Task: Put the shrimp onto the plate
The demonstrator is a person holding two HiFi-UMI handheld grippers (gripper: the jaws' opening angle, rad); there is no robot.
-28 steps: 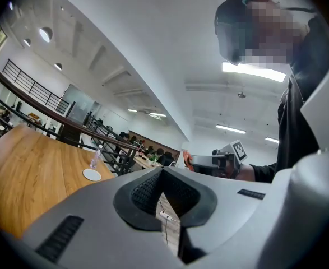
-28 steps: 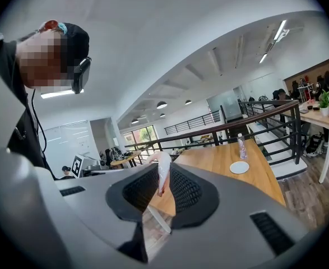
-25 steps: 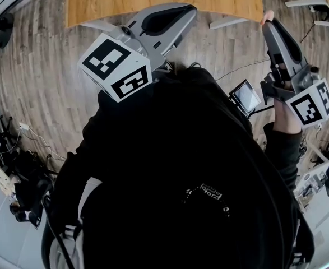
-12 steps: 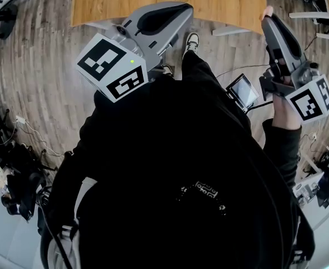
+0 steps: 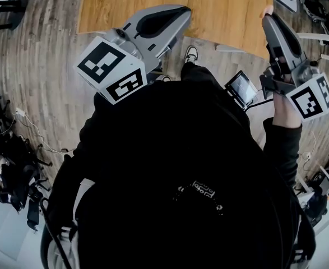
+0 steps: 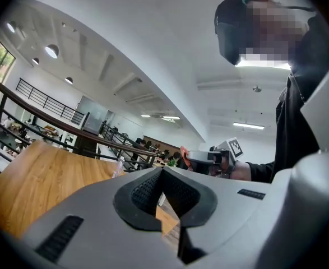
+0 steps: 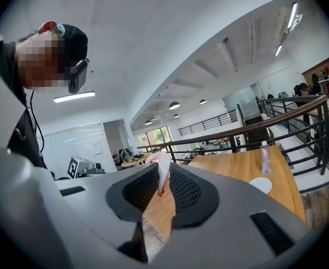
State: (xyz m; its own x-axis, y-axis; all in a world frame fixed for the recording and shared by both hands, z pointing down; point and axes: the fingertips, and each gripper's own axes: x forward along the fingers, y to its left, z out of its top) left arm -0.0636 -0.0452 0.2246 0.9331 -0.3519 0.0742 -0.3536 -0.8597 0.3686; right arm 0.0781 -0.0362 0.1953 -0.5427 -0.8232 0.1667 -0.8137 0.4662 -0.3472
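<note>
Wooden counter (image 5: 231,10) runs off the head view's top — our body hides much. Our right gripper (image 7: 163,168) clamps the shrimp (image 7: 162,179), well apart from the plate (image 7: 260,185); left gripper (image 6: 163,171) has jaws together, empty.

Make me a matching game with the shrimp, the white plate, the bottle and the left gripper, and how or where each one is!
Things:
1. shrimp
2. plate
3. bottle
4. left gripper

How or where:
A. stands upright on the wooden table
B. jaws together, nothing between them
C. pinched between the jaws of the right gripper
D. lies flat on the wooden table with nothing on it

Right pairs: 1-C, 2-D, 3-A, 4-B.
</note>
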